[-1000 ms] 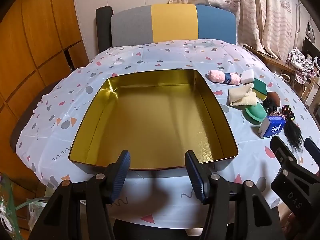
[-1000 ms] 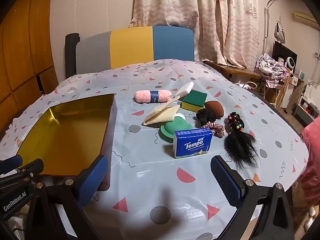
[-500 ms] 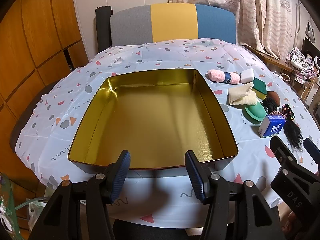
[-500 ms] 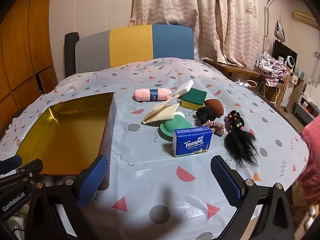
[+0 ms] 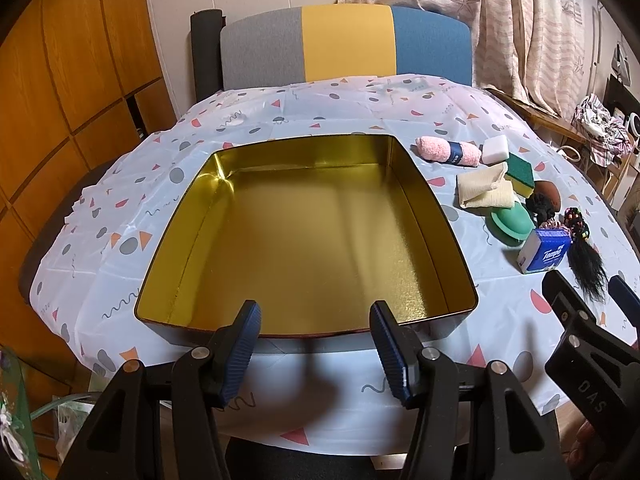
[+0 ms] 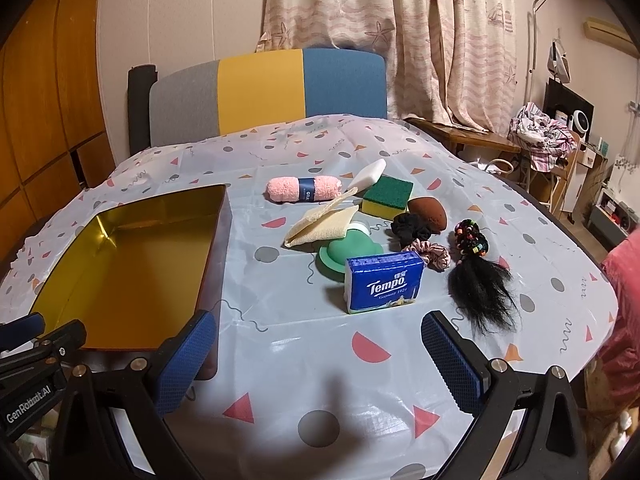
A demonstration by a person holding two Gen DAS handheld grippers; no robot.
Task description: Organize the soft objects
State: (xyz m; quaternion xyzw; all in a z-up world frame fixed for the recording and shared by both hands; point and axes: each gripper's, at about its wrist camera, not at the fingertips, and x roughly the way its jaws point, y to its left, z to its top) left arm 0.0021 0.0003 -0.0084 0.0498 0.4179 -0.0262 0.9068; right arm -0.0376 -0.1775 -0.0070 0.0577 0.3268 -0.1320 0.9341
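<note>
An empty gold-lined tin (image 5: 424,208) lies on the table's left half, just ahead of my left gripper (image 5: 316,320), which is open with nothing between its fingers. Right of the tin (image 6: 132,264) is a cluster of soft items: a pink yarn roll (image 6: 304,189), a white sponge (image 6: 370,173), a green-and-yellow sponge (image 6: 387,196), a beige cloth (image 6: 324,228), a green round pad (image 6: 348,250), a blue Tempo tissue pack (image 6: 384,282), scrunchies (image 6: 430,252) and a black hairpiece (image 6: 480,288). My right gripper (image 6: 318,332) is open and empty, a short way in front of the tissue pack.
A patterned tablecloth (image 6: 280,320) covers the rounded table. A grey, yellow and blue chair back (image 6: 260,92) stands at the far edge. Wooden cabinets (image 5: 60,100) are at the left. A cluttered side table (image 6: 544,140) stands at the right, near a red garment (image 6: 628,280).
The left wrist view has shifted very slightly. Nothing on the table has moved, and both grippers keep the same opening.
</note>
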